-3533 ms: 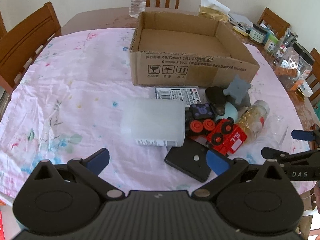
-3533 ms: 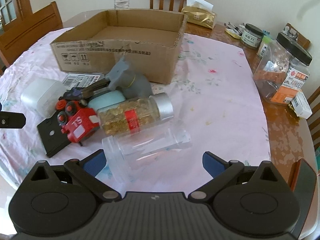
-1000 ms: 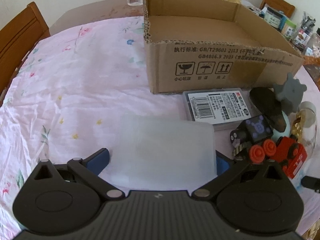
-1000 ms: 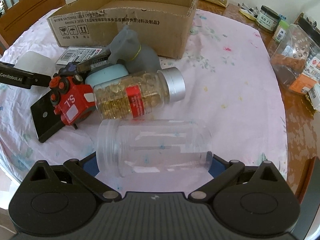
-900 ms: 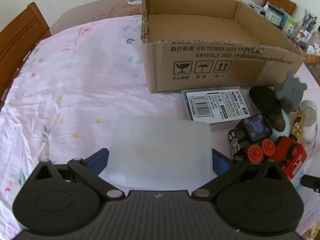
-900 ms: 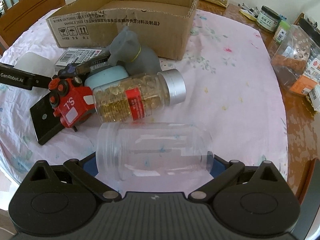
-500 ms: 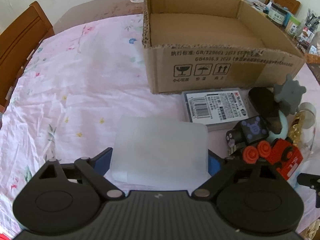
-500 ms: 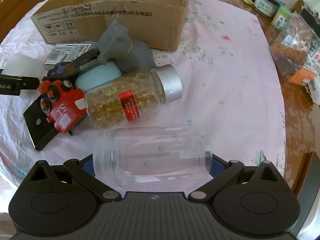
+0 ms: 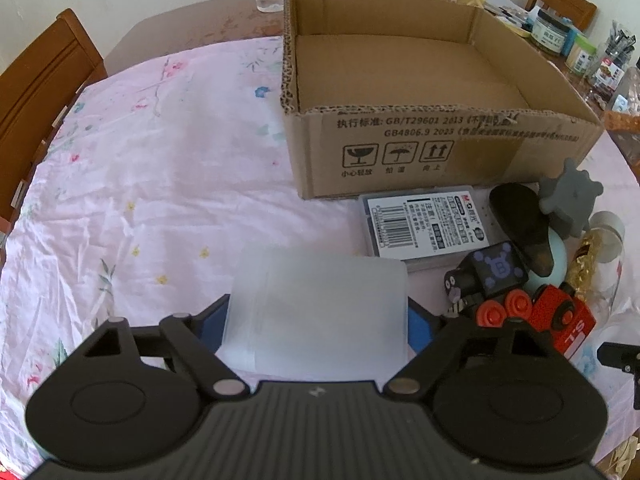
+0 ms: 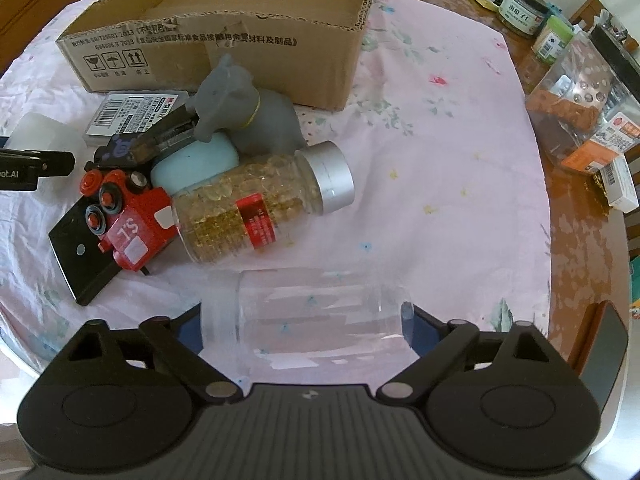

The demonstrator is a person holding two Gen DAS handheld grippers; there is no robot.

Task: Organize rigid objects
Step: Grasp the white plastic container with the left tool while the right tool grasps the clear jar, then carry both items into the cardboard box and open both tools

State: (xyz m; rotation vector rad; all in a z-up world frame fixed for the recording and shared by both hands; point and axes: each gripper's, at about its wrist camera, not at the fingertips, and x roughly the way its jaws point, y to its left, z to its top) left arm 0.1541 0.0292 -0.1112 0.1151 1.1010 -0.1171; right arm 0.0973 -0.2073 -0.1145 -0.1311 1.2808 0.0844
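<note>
Gripping a frosted tub (image 9: 316, 304), the left gripper (image 9: 316, 326) sits just short of the box (image 9: 440, 152). Right gripper (image 10: 308, 328) clamps a clear jar (image 10: 316, 312) lying sideways beside the pill bottle (image 10: 256, 204).

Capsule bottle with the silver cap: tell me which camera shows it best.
The right wrist view. There the capsule bottle lies on its side in full, showing silver cap, red label and golden capsules. The left wrist view catches only a sliver of it at the right edge, behind the red toy train.
</note>
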